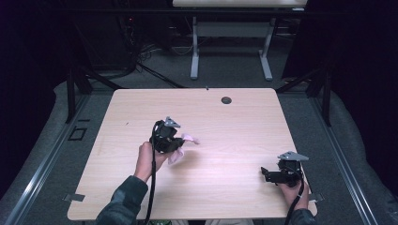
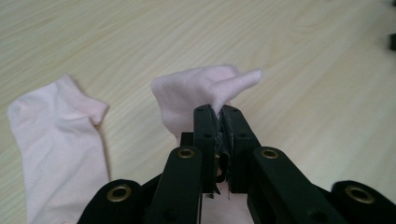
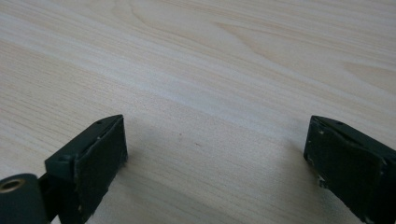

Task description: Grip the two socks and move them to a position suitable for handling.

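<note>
left gripper (image 2: 220,112) pinches pink sock (image 2: 196,91); second sock (image 2: 56,140) beside.

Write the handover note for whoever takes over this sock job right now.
Left gripper: shut on the pink sock, pinching a fold of its cloth.
Right gripper: open, nothing between its jaws, low over bare table near the right edge.
Sock: partly raised at the pinch, the rest lying flat on the wood, left of table centre.
Done: sock gripped.
Left: probably bring the right gripper over to help fold or straighten it.
</note>
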### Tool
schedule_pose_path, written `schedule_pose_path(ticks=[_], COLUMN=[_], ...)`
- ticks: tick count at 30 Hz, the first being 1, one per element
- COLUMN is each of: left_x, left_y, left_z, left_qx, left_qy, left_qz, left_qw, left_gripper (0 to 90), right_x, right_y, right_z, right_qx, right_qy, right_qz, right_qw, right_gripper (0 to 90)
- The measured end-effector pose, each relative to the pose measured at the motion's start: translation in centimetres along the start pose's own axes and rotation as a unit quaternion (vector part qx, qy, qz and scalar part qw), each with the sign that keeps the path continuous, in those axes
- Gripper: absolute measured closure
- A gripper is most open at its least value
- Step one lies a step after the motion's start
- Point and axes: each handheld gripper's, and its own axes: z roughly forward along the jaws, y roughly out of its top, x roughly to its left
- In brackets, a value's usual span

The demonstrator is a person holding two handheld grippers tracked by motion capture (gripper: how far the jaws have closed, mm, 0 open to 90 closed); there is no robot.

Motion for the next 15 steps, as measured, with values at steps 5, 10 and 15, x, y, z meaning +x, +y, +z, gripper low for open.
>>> schedule_pose_path(ticks=[5,10,15], left_x=[-2.8,-5.7,-7.7], left_y=[-0.7,-2.4,-4.6], left_z=[-0.6,1.0,3.8], left_qx=[-0.001,0.025,0.065], left_qy=[-0.038,-0.076,-0.106], left_qz=[0.032,0.06,0.092], left_qw=[0.9987,0.995,0.988], left_gripper=[85.9,85.7,85.3], right_x=[0.0,0.0,0.0], right_y=[0.0,0.0,0.0], right_z=[0.0,0.0,0.0], right_qx=[-0.001,-0.001,-0.002], right_qy=[-0.001,-0.001,-0.002], right_qz=[0.001,0.001,0.002], right_qw=[1.0,1.0,1.0], right_gripper=[5.7,5.9,6.0])
